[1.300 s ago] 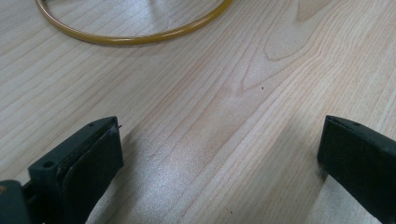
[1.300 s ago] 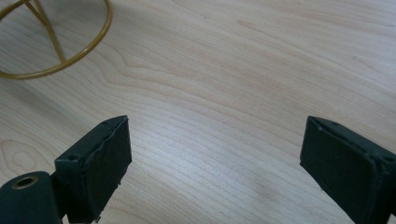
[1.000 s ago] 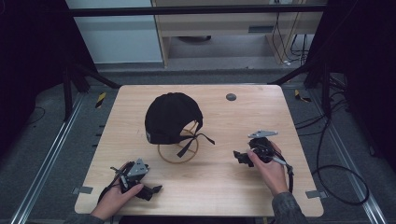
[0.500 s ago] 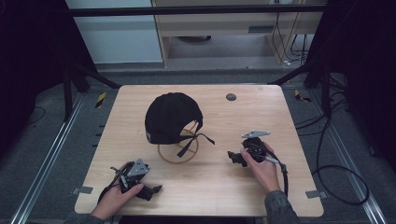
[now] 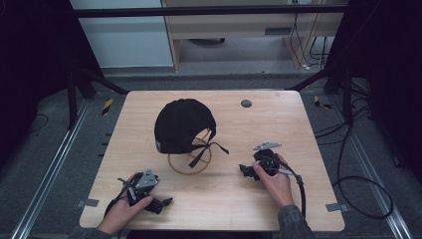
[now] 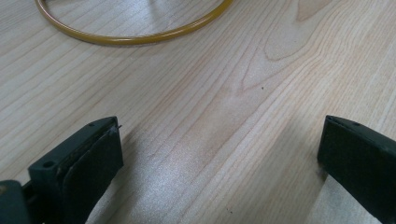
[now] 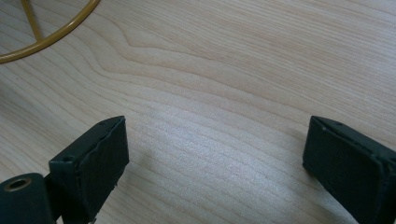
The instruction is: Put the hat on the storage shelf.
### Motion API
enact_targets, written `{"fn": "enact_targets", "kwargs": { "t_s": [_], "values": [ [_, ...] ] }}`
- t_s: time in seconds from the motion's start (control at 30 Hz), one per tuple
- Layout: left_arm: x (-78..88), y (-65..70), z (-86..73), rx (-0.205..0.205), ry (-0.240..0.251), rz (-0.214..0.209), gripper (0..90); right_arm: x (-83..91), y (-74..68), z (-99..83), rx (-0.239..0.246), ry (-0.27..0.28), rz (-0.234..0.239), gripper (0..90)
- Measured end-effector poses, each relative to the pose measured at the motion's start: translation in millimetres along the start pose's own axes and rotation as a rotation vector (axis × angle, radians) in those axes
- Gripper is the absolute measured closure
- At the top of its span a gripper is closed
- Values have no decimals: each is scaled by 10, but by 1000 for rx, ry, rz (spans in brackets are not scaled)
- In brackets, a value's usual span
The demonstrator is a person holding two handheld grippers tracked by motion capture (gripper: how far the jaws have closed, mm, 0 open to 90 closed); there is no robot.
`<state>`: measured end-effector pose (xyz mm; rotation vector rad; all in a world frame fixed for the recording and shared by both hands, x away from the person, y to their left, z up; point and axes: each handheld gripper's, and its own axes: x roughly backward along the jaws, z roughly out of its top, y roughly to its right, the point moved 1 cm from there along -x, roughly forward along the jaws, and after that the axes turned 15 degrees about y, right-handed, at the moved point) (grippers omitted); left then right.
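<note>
black cap [image 5: 183, 125] sitting on yellow wire stand [image 5: 189, 160], mid-bench | right hand-held gripper [image 5: 247, 172] lying near right edge, released, jaws spread | left hand-held gripper [image 5: 163, 203] resting at near-left corner, released, grasping nothing

Beyond your wooden table [image 5: 308, 129] stands a beige cabinet [image 5: 239, 25]; grey floor [image 5: 54, 149] and rails [image 5: 45, 184] flank the table.

left tool [image 6: 219, 154] spread wide over bare table [image 6: 224, 93], yellow ring [image 6: 135, 37] ahead.
</note>
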<state>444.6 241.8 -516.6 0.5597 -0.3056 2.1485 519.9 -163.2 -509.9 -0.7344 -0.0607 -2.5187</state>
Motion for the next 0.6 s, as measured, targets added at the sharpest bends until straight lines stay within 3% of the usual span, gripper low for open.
{"fn": "enact_targets", "kwargs": {
  "t_s": [0.13,0.3,0.4,0.6],
  "values": [
    [0,0,0,0,0,0,0,-8,-24,-13,10,5,-13,54],
    [0,0,0,0,0,0,0,-17,-81,-88,42,61,-53,50],
    [0,0,0,0,0,0,0,-22,-102,-97,71,53,-67,48],
    [0,0,1,0,0,0,0,18,-108,-122,63,54,-90,47]
  ]
}}
